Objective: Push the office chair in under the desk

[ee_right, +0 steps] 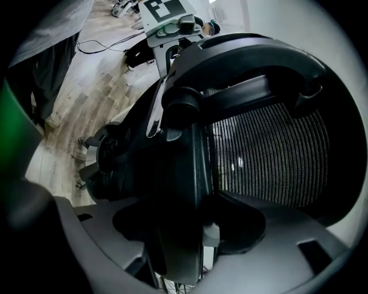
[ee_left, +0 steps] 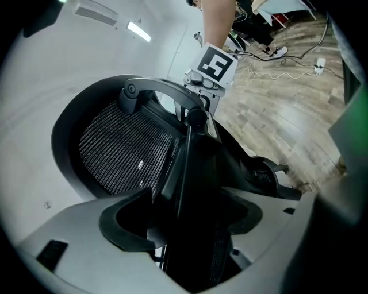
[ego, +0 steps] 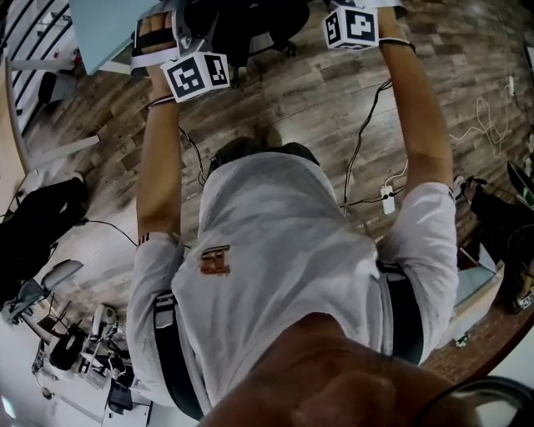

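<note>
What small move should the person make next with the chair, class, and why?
Probably a short, even push forward on both tools. The left tool and right tool each grip an edge of the chair back, and the desk lies ahead, toward the left.

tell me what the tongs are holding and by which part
Both hold the office chair by the frame edge of its mesh backrest; left tongs and right tongs each clamp that edge.
</note>
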A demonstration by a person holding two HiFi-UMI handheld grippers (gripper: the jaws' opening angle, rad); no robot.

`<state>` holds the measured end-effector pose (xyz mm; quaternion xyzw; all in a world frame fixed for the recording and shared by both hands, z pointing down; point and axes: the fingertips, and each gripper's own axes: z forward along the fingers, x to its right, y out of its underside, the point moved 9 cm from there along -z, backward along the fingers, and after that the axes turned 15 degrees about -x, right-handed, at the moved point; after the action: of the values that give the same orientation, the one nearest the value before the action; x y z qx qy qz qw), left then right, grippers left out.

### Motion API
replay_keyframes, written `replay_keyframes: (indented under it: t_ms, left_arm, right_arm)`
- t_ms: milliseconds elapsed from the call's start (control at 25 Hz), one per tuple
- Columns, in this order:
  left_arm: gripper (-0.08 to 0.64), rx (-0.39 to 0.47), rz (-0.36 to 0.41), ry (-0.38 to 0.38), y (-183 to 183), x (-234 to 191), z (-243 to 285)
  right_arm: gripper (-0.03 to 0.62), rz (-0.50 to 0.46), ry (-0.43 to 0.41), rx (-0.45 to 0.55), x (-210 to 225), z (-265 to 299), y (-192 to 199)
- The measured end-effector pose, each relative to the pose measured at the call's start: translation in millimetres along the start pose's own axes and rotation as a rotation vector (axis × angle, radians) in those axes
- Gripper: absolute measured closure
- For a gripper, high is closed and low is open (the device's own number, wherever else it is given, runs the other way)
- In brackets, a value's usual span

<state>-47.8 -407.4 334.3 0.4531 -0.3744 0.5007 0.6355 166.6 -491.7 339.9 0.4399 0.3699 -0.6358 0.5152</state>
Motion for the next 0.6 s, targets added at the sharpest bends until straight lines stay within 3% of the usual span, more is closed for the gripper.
replay_keyframes:
  t_ms: [240, 600]
  left_arm:
    - [0.219, 0.024, -0.001, 0.000, 3.8, -3.7, 15.2]
    - [0.219, -0.009, -0.006, -0.003, -5.2, -4.7, 29.0]
  right_arm:
    - [0.330, -0.003, -0.007, -0.021, 5.8, 18.1, -2.3]
    - [0.330, 0.002, 0.000, 0.006, 9.9, 35.5, 6.3]
